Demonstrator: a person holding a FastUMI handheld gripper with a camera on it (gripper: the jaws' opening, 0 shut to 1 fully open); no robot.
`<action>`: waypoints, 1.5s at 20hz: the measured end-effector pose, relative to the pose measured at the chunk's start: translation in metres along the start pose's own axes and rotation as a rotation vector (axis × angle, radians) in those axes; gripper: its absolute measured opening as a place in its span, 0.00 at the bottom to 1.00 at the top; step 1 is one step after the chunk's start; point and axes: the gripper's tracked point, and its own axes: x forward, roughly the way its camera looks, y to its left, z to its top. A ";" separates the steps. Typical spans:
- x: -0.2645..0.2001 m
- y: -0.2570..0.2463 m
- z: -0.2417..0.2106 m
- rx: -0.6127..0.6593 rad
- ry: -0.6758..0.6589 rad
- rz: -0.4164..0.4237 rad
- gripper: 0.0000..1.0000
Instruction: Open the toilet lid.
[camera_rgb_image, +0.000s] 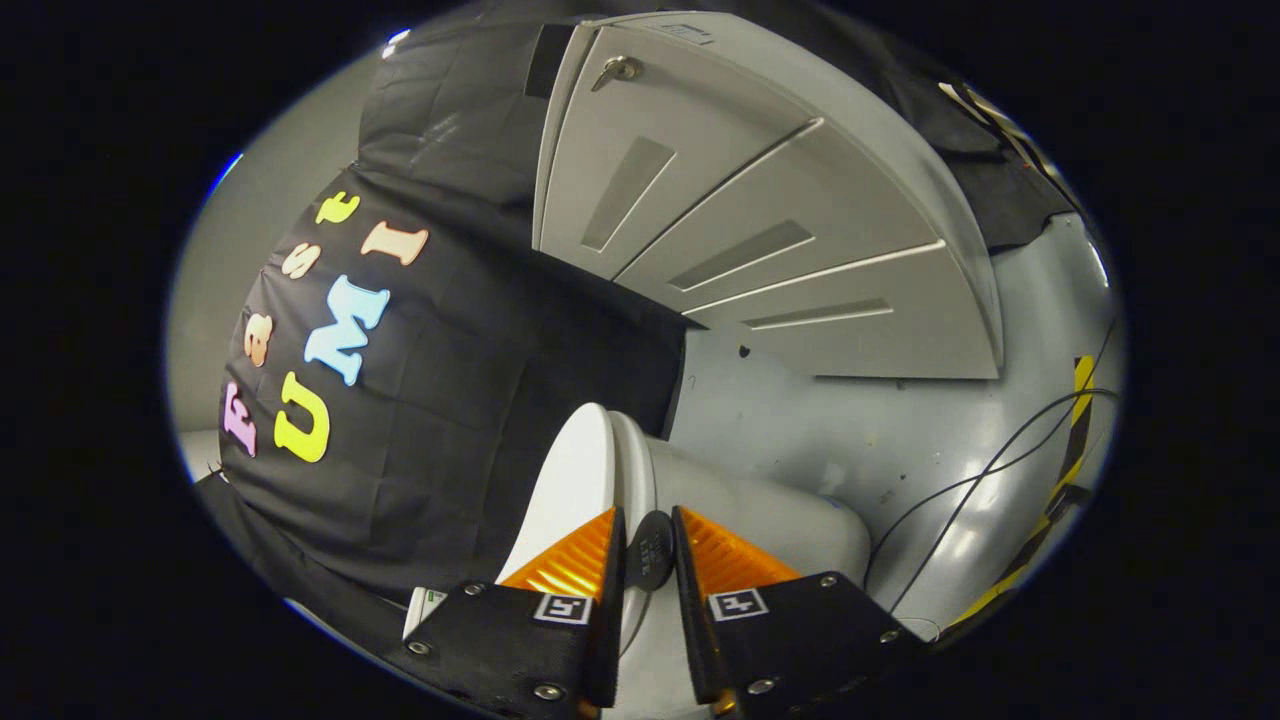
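Note:
The white toilet lid (575, 470) shows edge-on, its broad face turned toward the black cloth. Its rim runs down between my fingers. My gripper (648, 530) is shut on that rim, one finger on each side. A small dark round tab (650, 552) sits in the narrow gap between them. The white toilet body (775, 510) lies just beyond the finger on the other side of the rim. The whole view is rolled sideways.
A grey metal cabinet (760, 220) with a key in its lock (620, 68) stands beyond the toilet. Black cables (980, 480) trail over the grey floor (850, 420) beside yellow-and-black tape (1075, 420). The black cloth wall (450, 380) hangs close behind the lid.

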 end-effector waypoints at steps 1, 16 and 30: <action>-0.003 0.001 -0.001 0.017 0.008 0.002 0.20; -0.008 0.032 0.009 -0.010 -0.034 -0.073 0.00; -0.044 0.140 0.025 -0.156 -0.080 0.036 0.00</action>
